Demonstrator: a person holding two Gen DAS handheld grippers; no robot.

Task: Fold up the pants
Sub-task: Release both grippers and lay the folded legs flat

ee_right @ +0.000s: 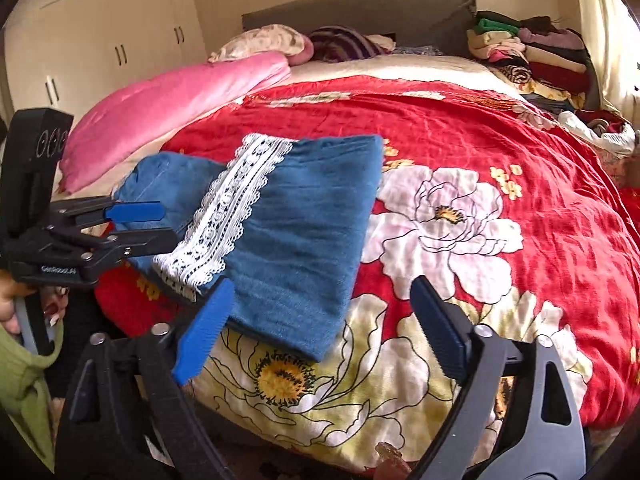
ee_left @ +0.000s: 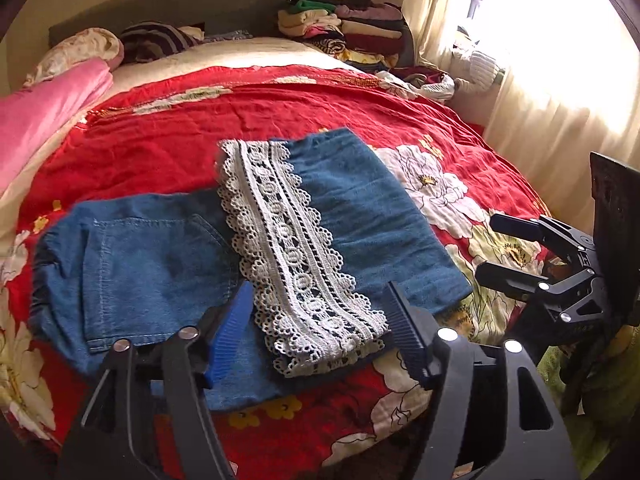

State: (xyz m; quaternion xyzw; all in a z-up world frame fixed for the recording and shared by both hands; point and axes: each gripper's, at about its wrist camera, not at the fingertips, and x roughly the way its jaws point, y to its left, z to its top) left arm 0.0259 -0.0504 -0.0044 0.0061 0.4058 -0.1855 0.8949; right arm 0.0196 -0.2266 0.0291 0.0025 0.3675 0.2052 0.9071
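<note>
The left tool point(ee_left: 320, 328) hung with its two fingers spread wide apart and nothing between them, its blue ribbed fingertips point(ee_left: 232, 332) just above the near edge of the pants point(ee_left: 352, 216). The right tool point(ee_right: 320, 332) was likewise spread open and empty, poised over the near right corner of the folded denim, with one blue pad point(ee_right: 204, 332) close to the cloth and the other dark pad over the floral bedspread point(ee_right: 500, 152). In the left wrist view the right tool showed at the right edge, fingers parted, beside the pants and not touching them.

The pants lay on the bed, near its front edge, folded over: the leg ends with a white lace trim point(ee_left: 292, 240) sat on top, running from the far side toward the camera, and the lighter seat part with a back pocket point(ee_left: 148, 276) lay flat to the left underneath. The denim rested directly on the red bedspread with its large white and yellow flowers.

Farther out, a pink quilt point(ee_right: 168, 104) lay along the left side of the bed, a floral pillow point(ee_left: 76, 52) and a striped cloth point(ee_left: 156, 40) near the grey headboard point(ee_left: 172, 4). A stack of folded clothes point(ee_left: 348, 24) stood at the far right corner, next to pale curtains point(ee_left: 552, 100) lit by the window. White cupboard doors point(ee_right: 104, 32) filled the wall at left
</note>
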